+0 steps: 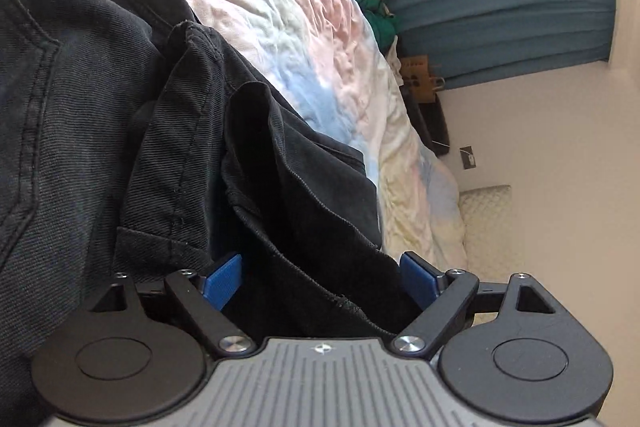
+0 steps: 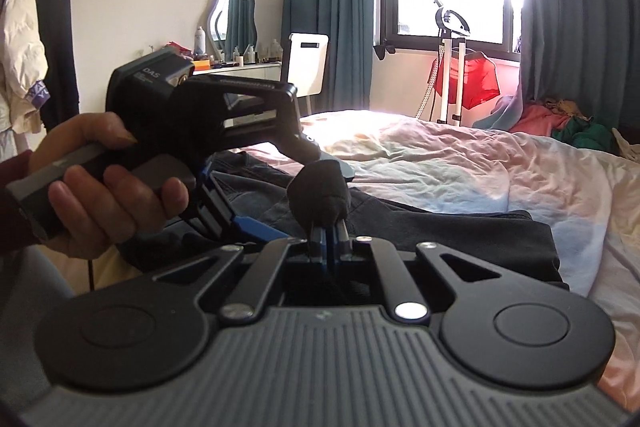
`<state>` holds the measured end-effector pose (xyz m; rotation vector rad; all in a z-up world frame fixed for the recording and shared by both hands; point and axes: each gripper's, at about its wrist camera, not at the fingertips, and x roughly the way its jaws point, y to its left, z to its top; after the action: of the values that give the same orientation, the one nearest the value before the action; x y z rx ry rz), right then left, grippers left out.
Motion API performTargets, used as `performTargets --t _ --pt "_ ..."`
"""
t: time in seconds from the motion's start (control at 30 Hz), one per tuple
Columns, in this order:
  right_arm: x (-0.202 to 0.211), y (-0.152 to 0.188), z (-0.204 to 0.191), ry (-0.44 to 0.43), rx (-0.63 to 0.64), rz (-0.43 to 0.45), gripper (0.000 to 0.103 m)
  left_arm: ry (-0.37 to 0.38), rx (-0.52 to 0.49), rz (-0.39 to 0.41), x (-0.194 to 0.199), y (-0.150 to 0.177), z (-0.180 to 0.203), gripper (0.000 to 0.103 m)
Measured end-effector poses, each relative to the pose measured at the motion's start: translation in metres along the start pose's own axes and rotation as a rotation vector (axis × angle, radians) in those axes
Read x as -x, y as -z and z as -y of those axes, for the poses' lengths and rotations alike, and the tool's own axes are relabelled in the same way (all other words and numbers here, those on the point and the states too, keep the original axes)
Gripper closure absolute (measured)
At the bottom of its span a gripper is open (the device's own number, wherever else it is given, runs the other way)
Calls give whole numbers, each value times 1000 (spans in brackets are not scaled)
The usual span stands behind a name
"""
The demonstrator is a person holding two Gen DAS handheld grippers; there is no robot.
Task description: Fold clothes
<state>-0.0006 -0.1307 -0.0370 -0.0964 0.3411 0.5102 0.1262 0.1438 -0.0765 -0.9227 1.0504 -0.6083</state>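
Black jeans (image 1: pixel 100 131) lie on the bed and fill the left of the left wrist view; they also show in the right wrist view (image 2: pixel 440 231). My left gripper (image 1: pixel 320 277) is open, its blue pads (image 1: pixel 224 277) set wide on either side of a fold of the black denim. It also shows in the right wrist view (image 2: pixel 256 227), held by a hand and pointing down at the jeans. My right gripper (image 2: pixel 326 239) is shut on a bunched piece of the black jeans (image 2: pixel 320 195), lifted a little above the bed.
The bed has a rumpled pastel duvet (image 2: pixel 460 163). A pile of coloured clothes (image 2: pixel 560 123) lies at its far side by the teal curtains (image 2: pixel 580 7). A garment steamer (image 2: pixel 452 67), a dressing table (image 2: pixel 240 67) and a clothes rack (image 2: pixel 36 27) stand beyond.
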Motion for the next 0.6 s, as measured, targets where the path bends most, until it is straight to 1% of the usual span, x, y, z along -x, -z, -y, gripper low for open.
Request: performTargets --t 0.07,0.13,0.2,0.27,0.3,0.33,0.37,0.4,0.43,0.5,0.6 --pt "1 0 -3 -12 23 -4 97 39 -14 -12 -6 -3 3 20" --pt "1 2 -9 -26 64 -9 97 70 -64 -14 -11 -6 10 21" --pt "0 3 -13 -31 90 -17 97 66 -116 -7 -19 -11 17 27" --pt "-4 6 -13 -37 83 -31 97 29 -159 5 -27 -17 20 44" --pt "-7 9 -12 -43 78 -40 97 7 -180 13 -31 -20 21 48" --pt "-9 11 -12 -48 76 -50 97 -14 -198 18 -33 -21 21 58" --pt "-12 13 -12 -52 73 -59 97 -32 -211 21 -35 -21 19 72" --pt "-14 13 -12 -55 68 -64 97 -50 -223 24 -37 -21 17 82" --pt "-16 13 -12 -60 57 -69 97 -67 -234 32 -37 -20 16 94" --pt "-22 15 -10 -73 21 -80 97 -86 -257 68 -29 -18 16 96" --pt "-30 17 -7 -81 -14 -94 95 -100 -320 132 -12 -15 21 97"
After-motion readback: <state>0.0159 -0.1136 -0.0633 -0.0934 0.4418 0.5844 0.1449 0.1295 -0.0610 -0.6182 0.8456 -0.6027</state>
